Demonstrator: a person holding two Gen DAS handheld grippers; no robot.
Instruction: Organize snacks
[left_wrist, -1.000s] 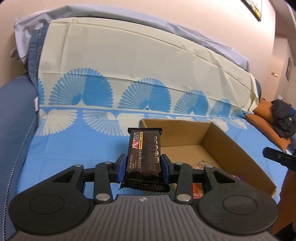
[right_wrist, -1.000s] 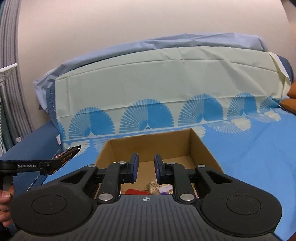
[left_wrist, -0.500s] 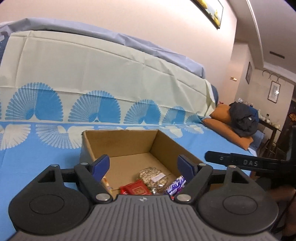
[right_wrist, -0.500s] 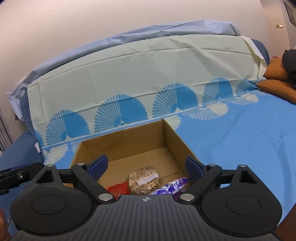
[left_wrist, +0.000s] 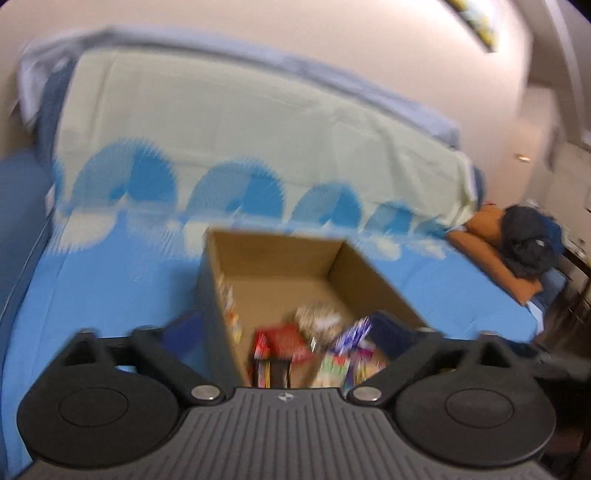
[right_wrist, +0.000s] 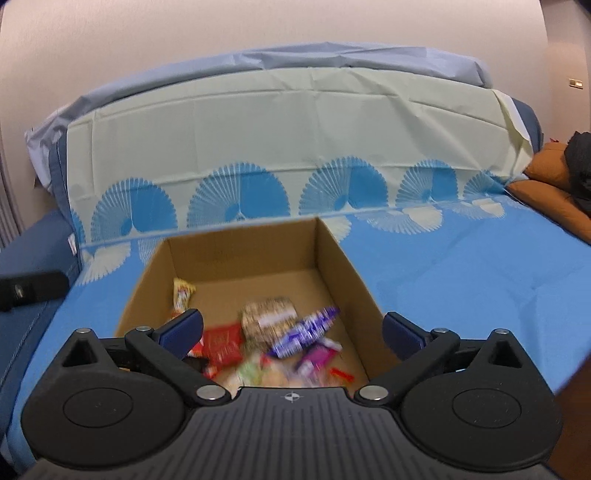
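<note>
Gone from the left claw (left_wrist: 284, 328): the dark chocolate bar clamped upright there a second ago; jaws now swinging out wide with nothing pressed between them. Same on the right claw (right_wrist: 291, 328), nearly shut a moment back, now spreading wide and empty. Both hovering over the near end of the open brown cardboard box (right_wrist: 334, 258) on the blue fan-patterned bed sheet (right_wrist: 461, 273).

Inside the box, heaped toward the near wall: a red square packet (right_wrist: 223, 341), a speckled round cereal cake in clear wrap (right_wrist: 269, 321), a purple-and-white wrapped bar (right_wrist: 304, 332), a yellow-tipped stick snack (right_wrist: 182, 293) leaning on the left wall, plus blurred wrappers nearer the camera. Dark bar probably among them, but too smeared to confirm.

Step judged: drop-off just finished, release under way. Next call: back away from the box, look for any loose snack outside it. None in either view, so possibly near done.
</note>
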